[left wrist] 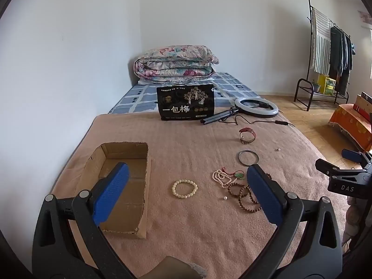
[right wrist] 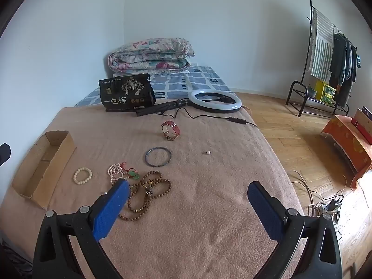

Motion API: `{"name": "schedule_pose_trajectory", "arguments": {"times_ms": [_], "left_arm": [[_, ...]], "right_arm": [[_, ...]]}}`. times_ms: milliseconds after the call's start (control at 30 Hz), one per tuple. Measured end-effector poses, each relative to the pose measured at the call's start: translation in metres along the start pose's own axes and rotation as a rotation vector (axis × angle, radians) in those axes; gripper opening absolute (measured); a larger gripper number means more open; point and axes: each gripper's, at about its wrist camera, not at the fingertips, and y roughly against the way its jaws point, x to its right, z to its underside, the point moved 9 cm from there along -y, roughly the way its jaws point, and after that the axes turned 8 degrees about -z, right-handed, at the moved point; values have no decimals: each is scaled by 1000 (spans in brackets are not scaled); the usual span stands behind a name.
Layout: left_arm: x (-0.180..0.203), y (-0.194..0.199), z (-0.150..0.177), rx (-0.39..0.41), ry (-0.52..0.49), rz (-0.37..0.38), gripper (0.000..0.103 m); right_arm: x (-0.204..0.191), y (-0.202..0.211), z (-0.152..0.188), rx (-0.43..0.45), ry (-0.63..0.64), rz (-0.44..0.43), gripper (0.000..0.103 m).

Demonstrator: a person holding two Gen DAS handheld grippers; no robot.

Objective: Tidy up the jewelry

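Jewelry lies on a pink blanket over the bed. A cream bead bracelet [left wrist: 184,188] [right wrist: 82,175], a pearl strand with green pendant [left wrist: 223,178] [right wrist: 117,172], brown wooden beads [left wrist: 244,195] [right wrist: 148,195], a dark metal bangle [left wrist: 248,157] [right wrist: 158,157], a red-strap watch [left wrist: 247,134] [right wrist: 171,130] and a loose pearl [left wrist: 278,149] [right wrist: 208,152]. An open cardboard box [left wrist: 139,209] [right wrist: 41,162] sits at the left. My left gripper [left wrist: 187,174] hangs open above the cream bracelet, holding nothing. My right gripper [right wrist: 188,190] is open and holds nothing, its left finger [right wrist: 111,209] over the wooden beads.
A black snack bag [left wrist: 186,102] [right wrist: 126,93], a ring light [left wrist: 255,107] [right wrist: 215,100] with its cable, and a folded floral quilt [left wrist: 174,62] lie farther back. A clothes rack [right wrist: 325,58] and an orange-covered stand [right wrist: 346,139] are on the wooden floor at right.
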Motion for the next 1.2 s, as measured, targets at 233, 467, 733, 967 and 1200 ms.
{"name": "schedule_pose_trajectory", "arguments": {"times_ms": [233, 467, 733, 967, 1200], "left_arm": [[2, 0, -1, 0, 15, 6, 103], [-3, -6, -1, 10, 24, 8, 103], [-6, -6, -1, 15, 27, 5, 103], [-6, -5, -1, 16, 26, 5, 103], [-7, -5, -2, 17, 28, 4, 103]], "right_arm": [[1, 1, -1, -1, -2, -5, 103], [1, 1, -1, 1, -6, 2, 103], [1, 0, -1, 1, -6, 1, 103], [1, -2, 0, -4, -8, -2, 103], [1, -1, -1, -3, -9, -2, 103]]}}
